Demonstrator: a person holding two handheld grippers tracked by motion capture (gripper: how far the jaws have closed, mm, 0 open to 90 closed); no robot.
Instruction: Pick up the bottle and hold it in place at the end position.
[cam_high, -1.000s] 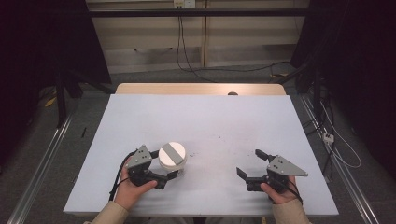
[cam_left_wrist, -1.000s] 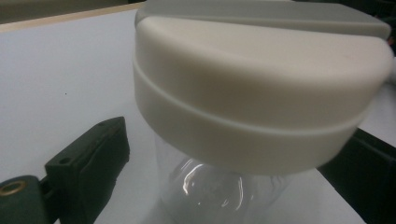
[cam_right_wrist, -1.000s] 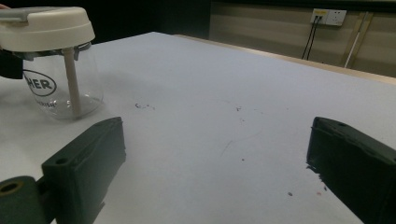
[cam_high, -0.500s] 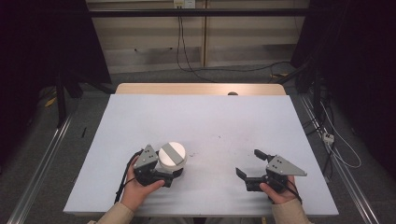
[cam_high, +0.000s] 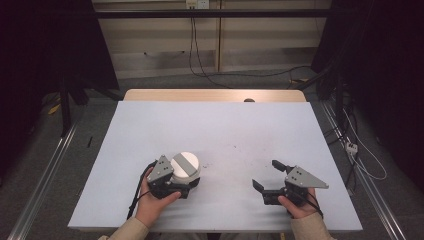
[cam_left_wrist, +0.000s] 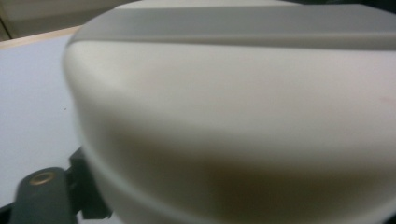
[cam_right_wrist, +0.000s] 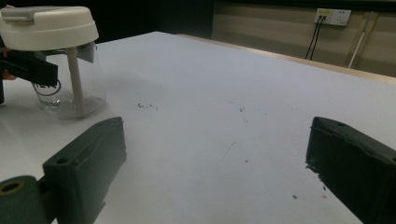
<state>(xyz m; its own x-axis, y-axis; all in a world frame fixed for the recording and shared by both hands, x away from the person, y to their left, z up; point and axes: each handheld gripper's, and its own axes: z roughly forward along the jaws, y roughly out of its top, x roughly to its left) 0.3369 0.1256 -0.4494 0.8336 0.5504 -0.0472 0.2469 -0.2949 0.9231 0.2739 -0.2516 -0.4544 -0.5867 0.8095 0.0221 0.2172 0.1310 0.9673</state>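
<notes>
table (cam_high: 220, 130): lying bare ahead of both my tools, leaving room to work | cup (cam_high: 185, 170): clear, cream lid, standing upright between my left jaws | left gripper (cam_high: 172, 186): jaws have just been closing, now clamping the cup's wall under the lid for a steady hold | right gripper (cam_high: 269, 178): waiting well apart from the cup, jaws spread, holding nothing

From my seat the high view is evenly lit from overhead: the white table (cam_high: 225, 130) reads bright, while the room at nine and three o'clock falls to near black. Shadows under the grippers are soft. My left gripper view is badly out of focus, the cream lid (cam_left_wrist: 233, 107) smeared. The right gripper view is sharper, its near jaws soft
</notes>
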